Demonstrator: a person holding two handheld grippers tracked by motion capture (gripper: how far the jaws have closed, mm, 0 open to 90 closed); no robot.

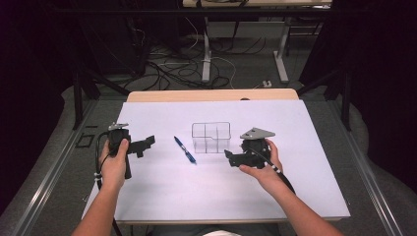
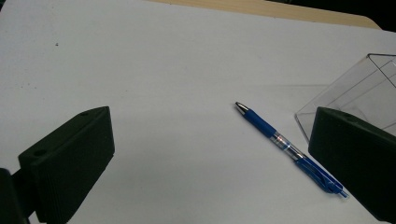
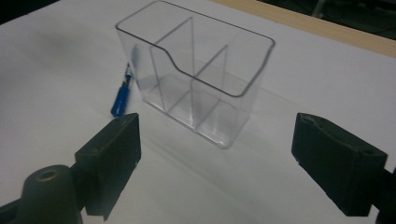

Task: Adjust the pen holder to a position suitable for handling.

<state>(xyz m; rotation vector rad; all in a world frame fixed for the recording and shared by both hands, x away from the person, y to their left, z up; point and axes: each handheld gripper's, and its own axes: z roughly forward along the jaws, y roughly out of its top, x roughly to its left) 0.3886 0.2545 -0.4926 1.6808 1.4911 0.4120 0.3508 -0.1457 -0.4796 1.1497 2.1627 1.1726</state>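
Left gripper (image 1: 146, 144): jaws spread wide, nothing between, aimed along the table (image 1: 162, 196) at the pen (image 1: 185, 150). Hovering low near the left edge, well short of the pen.

Right gripper (image 1: 231, 157): jaws also apart, empty, facing the organizer (image 1: 211, 137) from the near side, just beside it, not touching.

Pen: blue, lying flat on the white top mid-table, between left gripper and organizer, tip pointing toward the far-left corner. Close to the organizer's left wall; touching or not, can't tell.

Organizer: clear plastic, upright, centre of table toward the far edge, split by dividers into compartments. All compartments empty.

Step in hand, best guess: approach phase, pen pickup not yet started; likely goal is pen into organizer.

Next move needs: left jaws down across the pen barrel, aligned crosswise, then pinch. Barrel thin and flat on the surface, so low approach, risk of rolling. Right gripper probably to steady the organizer, light and easy to tip.
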